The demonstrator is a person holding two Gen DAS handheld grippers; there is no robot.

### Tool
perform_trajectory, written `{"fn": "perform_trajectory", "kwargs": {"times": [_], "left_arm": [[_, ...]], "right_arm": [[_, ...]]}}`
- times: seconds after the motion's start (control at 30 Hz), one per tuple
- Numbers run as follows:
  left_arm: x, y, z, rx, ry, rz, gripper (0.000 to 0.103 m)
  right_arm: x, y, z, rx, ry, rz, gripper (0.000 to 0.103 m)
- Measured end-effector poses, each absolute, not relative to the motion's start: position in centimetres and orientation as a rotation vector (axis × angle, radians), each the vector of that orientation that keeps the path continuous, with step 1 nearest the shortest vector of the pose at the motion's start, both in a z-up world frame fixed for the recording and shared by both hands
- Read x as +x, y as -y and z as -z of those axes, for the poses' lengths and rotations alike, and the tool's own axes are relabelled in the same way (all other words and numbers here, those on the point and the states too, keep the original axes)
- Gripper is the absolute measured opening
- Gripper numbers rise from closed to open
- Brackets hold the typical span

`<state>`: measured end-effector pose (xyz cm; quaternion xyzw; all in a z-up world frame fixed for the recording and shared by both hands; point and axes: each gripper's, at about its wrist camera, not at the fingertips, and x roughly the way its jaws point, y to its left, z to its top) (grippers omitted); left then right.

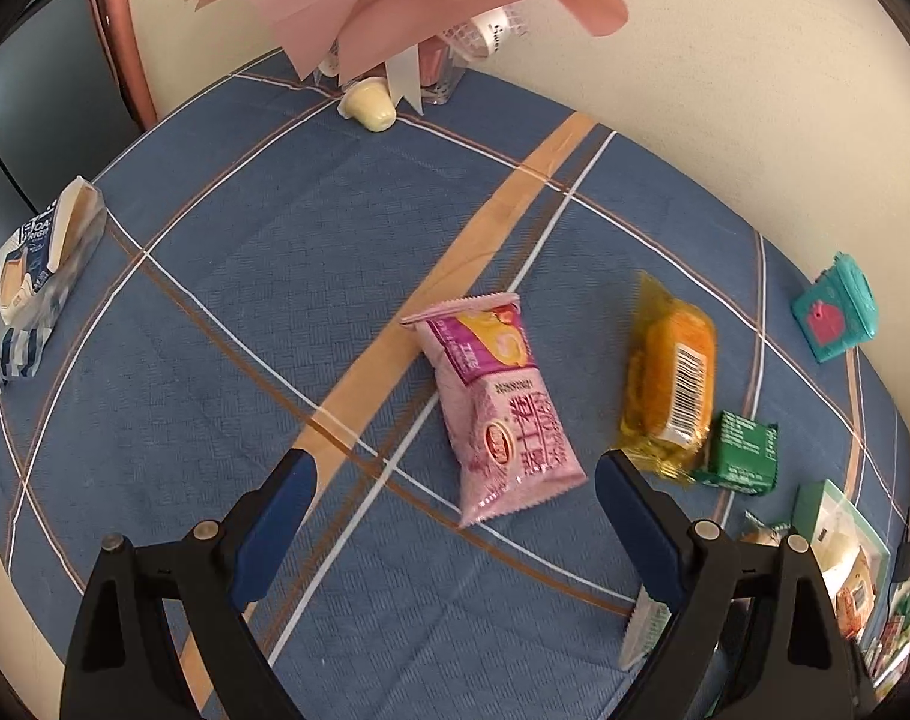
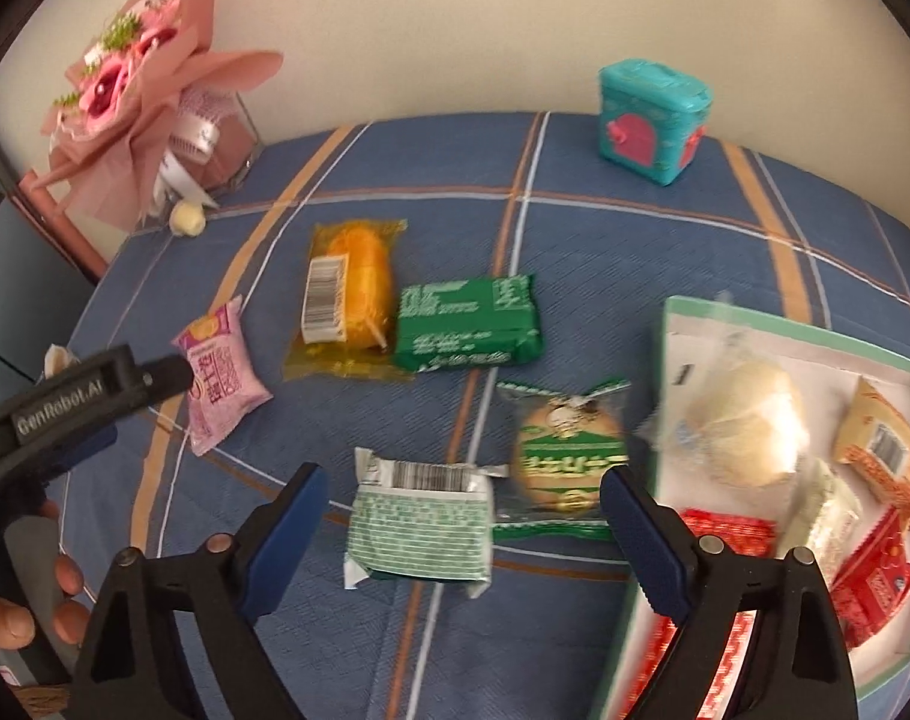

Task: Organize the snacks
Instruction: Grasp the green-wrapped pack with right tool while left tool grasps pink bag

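Note:
My left gripper (image 1: 455, 468) is open and empty, hovering just short of a pink snack packet (image 1: 497, 396) on the blue checked cloth; the packet also shows in the right wrist view (image 2: 221, 378). A yellow cake packet (image 1: 671, 378) and a green packet (image 1: 740, 447) lie to its right. My right gripper (image 2: 464, 480) is open and empty above a white-green striped packet (image 2: 422, 531), with a round green biscuit packet (image 2: 566, 456) beside it. The yellow packet (image 2: 347, 294) and green packet (image 2: 470, 324) lie farther off.
A white tray with a green rim (image 2: 671, 324) at the right holds several snacks. A teal box (image 2: 650, 120) stands by the wall. A pink bouquet (image 2: 137, 90) and a small cream cup (image 1: 368, 105) sit at the back left. A blue-white carton (image 1: 41, 258) lies at the left edge.

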<state>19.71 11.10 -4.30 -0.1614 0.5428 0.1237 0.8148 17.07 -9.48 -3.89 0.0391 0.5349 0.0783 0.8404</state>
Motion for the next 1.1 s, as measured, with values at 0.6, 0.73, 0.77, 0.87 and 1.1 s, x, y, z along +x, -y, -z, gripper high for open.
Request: {"fn": "perform_trajectory", "kwargs": {"times": [0.6,0.73,0.77,0.87,1.1], "left_arm": [[22.9,-10.6,7.7,-0.342,-1.196,-0.253,0.073],[22.9,-10.2,7.6,-0.339,-1.198,-0.238,0.048],[22.9,-10.1,7.6,-0.332,-1.199,-0.241,0.046],[22.7,-10.0,7.5,-0.331,-1.198,-0.237,0.041],[21.9,-9.9,6.8,-0.357,-1.192,-0.234,0.037]], "right_arm": [[18.3,6.9,6.4,0.035,-1.214,-0.178,0.067],[18.2,6.7,6.5,0.025,-1.219,-0.186,0.062],[18.2,6.7,6.4,0.026,-1.218,-0.186,0.062],[18.0,6.7,6.4,0.022,-1.213,-0.186,0.061],[17.2,6.9,6.3,0.013,-1.195,-0.175,0.053]]}}
